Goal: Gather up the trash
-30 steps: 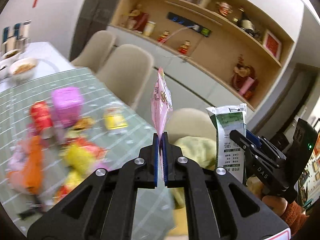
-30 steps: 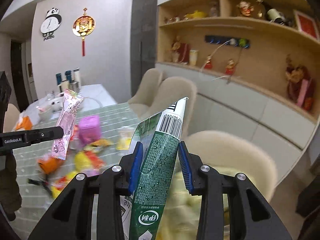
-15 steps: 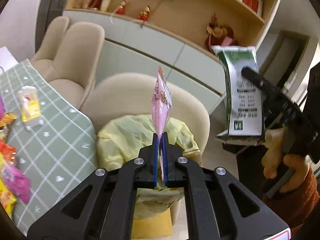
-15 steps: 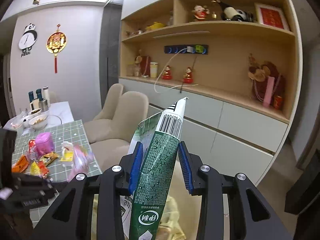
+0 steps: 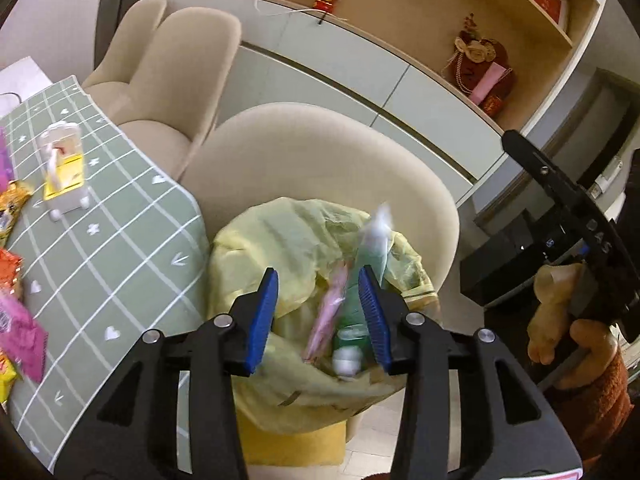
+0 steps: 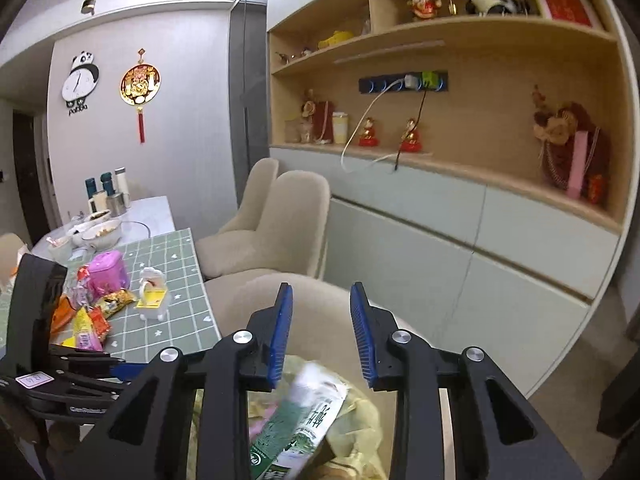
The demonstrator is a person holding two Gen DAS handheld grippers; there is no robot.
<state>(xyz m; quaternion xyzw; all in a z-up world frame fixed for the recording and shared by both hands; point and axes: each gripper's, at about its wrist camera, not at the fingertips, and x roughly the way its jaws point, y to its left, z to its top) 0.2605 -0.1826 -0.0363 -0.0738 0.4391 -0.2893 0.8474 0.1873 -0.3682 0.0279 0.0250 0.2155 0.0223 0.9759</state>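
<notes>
Left gripper [image 5: 318, 312] with jaws just opened, nothing pinched — pink wrapper [image 5: 329, 316] loose below, blurred, inside the bag [image 5: 280, 240]. Right gripper [image 6: 320, 332] with jaws apart after closing a little, empty too — green pouch [image 6: 308, 420] beneath it, in the bag's mouth. Bag: thin, crinkled yellow plastic on a rounded beige chair [image 5: 320, 152]. Wrapper slim and glossy, long axis steeply slanted; pouch flat, printed, tilted likewise.

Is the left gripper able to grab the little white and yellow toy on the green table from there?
Probably yes: the left gripper is open and empty, and the toy stands alone, nothing blocking.
</notes>
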